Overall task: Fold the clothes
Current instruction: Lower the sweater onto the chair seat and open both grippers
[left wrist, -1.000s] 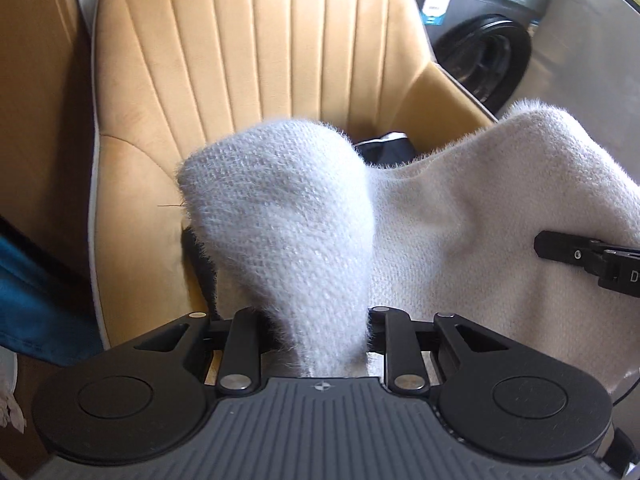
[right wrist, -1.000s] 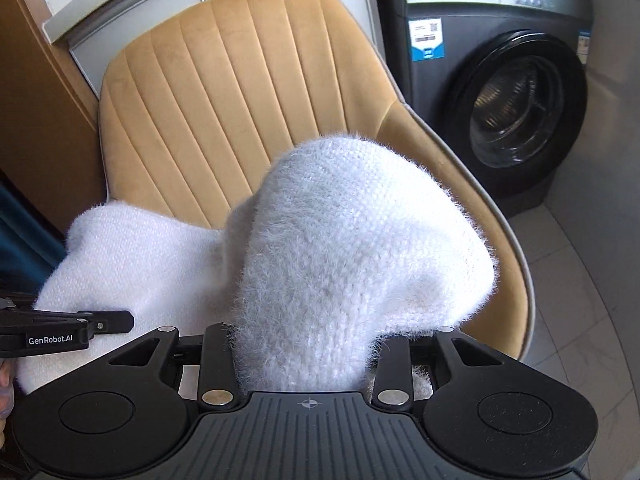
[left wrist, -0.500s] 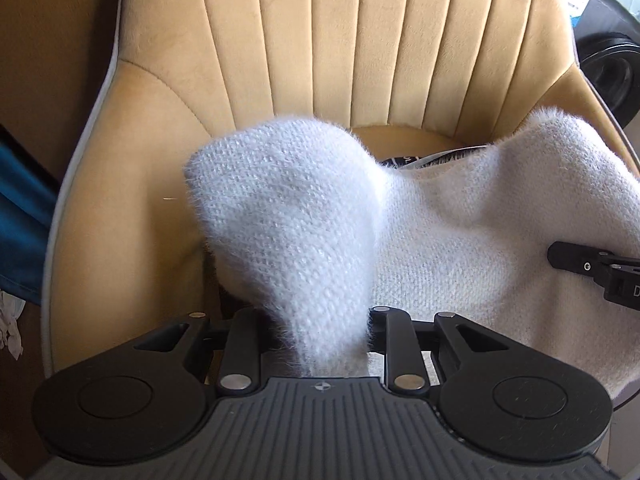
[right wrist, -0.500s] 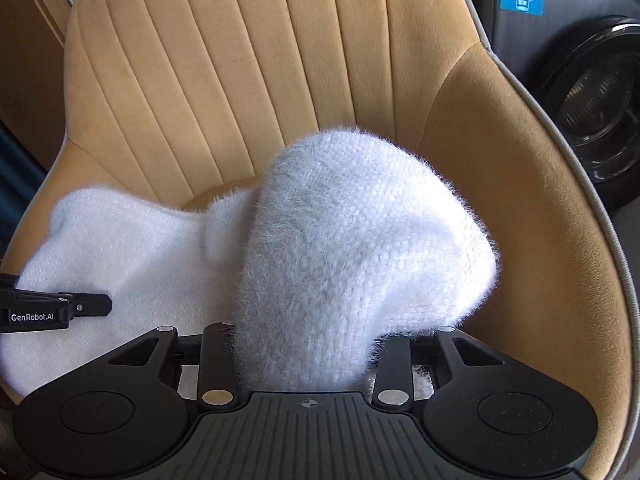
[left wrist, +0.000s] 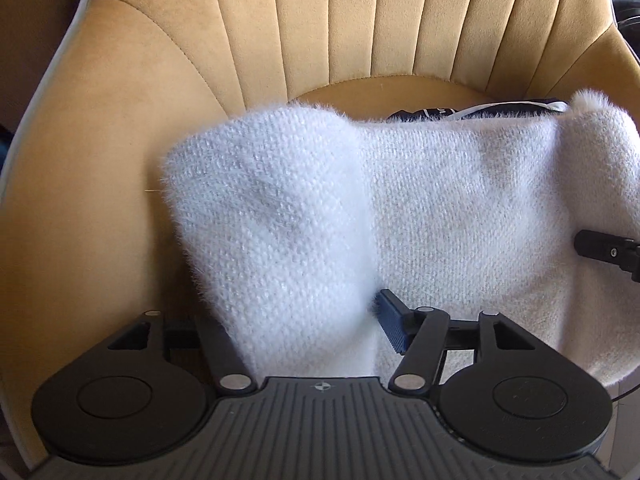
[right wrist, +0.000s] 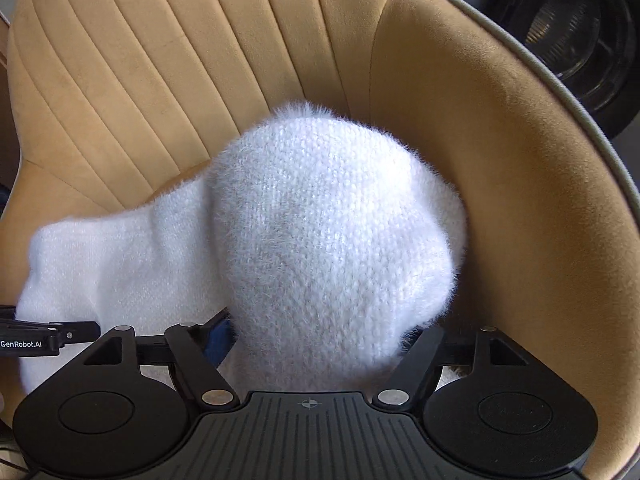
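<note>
Release of the garment was under way at both of my tools. Half a second before, each gripper was clamped narrow on a bunched corner of the fluffy white knitted sweater (left wrist: 460, 208); at this inspection my left gripper (left wrist: 304, 332) stood with its jaws spread wide, the blue ribbed pad of one finger (left wrist: 390, 326) exposed beside the fabric rather than pressing it. My right gripper (right wrist: 316, 340) likewise stood wide, a gap showing between its linkages and the wool. The sweater's two corners stood up in soft humps between the parted fingers, held by nothing I could identify. The garment itself lay across the seat of the tan velvet channel-stitched chair (left wrist: 120, 160), spanning from one tool to the other, with a dark navy item with white trim (left wrist: 480, 110) showing just behind its far edge. A dark front-loading washing machine door (right wrist: 568, 36) was visible beyond the chair's rim. In my judgement the sweater had been set down on the seat and this carry was complete; whether it lay flat enough for the first fold could not be confirmed, since the humps hid the near hem.
</note>
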